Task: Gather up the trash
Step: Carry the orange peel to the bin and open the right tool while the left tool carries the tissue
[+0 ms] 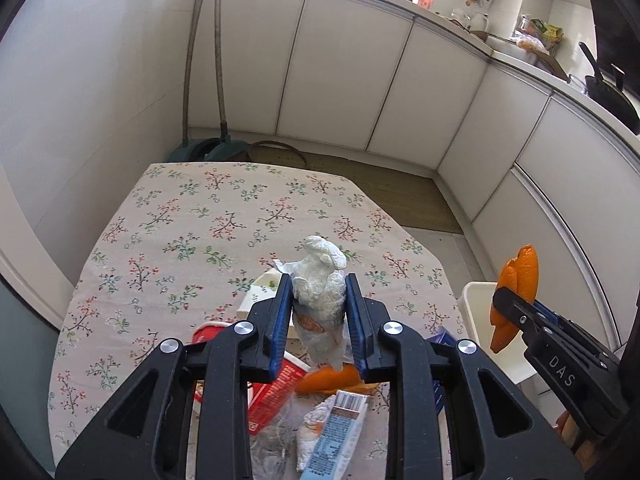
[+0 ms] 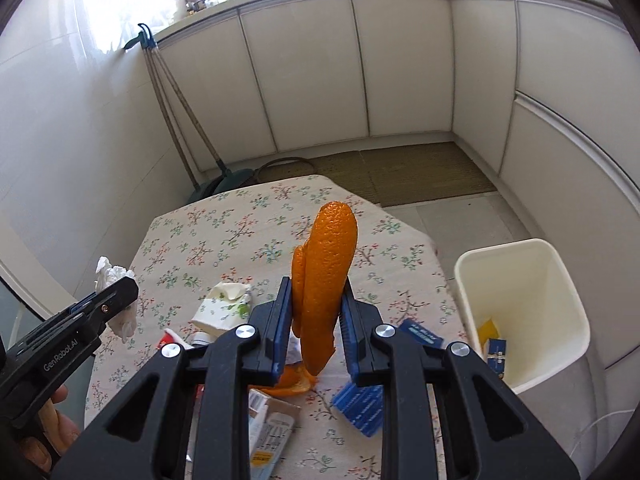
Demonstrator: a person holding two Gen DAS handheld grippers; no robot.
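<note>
Beside the table (image 2: 224, 240), at its right edge, a white bin (image 2: 520, 312) is stood, already partly filled. Peel (image 2: 326, 280) is clamped in the right gripper (image 2: 316, 320), tissue (image 1: 320, 292) in the left gripper (image 1: 318, 320). Step judged: carry to bin. Next: each load held over the opening, then released; wrappers (image 2: 360, 404) are left on the table.

The far half of the floral table (image 1: 208, 216) lies bare, open room for a pass; the near edge is crowded with a red packet (image 1: 272, 392), orange peel scraps (image 2: 292, 384), a blue wrapper (image 2: 360, 408) and a white carton (image 2: 220, 308); the white bin (image 2: 520, 312) stands open-mouthed just beside the table's right edge, nothing over it; the cabinets (image 2: 400, 64) stand well apart behind.
</note>
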